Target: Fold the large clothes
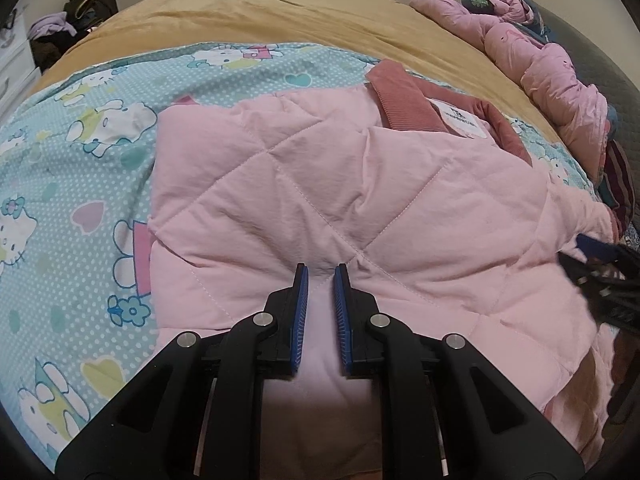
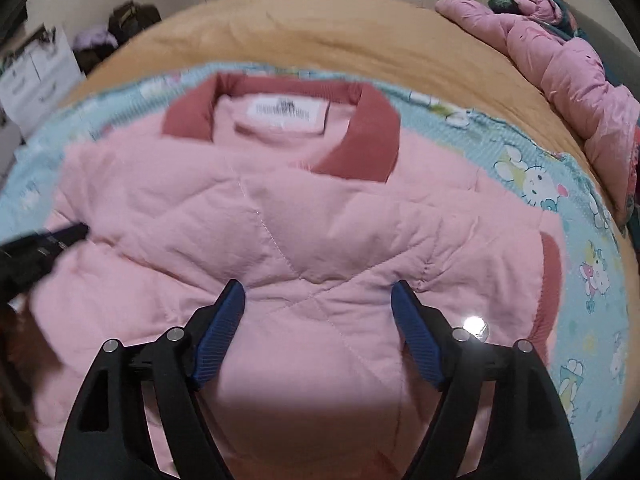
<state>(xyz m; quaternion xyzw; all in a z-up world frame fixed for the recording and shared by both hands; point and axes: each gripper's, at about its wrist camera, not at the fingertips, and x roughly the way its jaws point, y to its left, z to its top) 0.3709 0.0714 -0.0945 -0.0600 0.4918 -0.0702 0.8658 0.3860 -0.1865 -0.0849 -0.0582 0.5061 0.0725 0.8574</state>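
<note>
My pink quilted jacket (image 2: 280, 248) lies spread on the blue cartoon-print sheet (image 1: 80, 168), which covers the near part of the tan blanket (image 1: 280, 16) on the bed. No box or basket sits near the jacket; the only storage in view is the white drawer unit (image 2: 36, 76) off to the left, and I cannot tell what is in it.

The jacket is diamond-stitched and puffy, with a darker rose ribbed collar (image 2: 360, 136) around a white neck label (image 2: 286, 114), and a rose cuff (image 2: 550, 264) at its right edge.

My left gripper (image 1: 321, 276) is clamped on a fold of the jacket near its lower edge, blue pads almost together. My right gripper (image 2: 318, 294) hangs over the jacket with its jaws wide apart, nothing pinched.

A rumpled pink duvet (image 1: 552, 76) is heaped along the bed's right side, and dark bags (image 1: 90, 4) and clothes sit beyond the far left corner.
</note>
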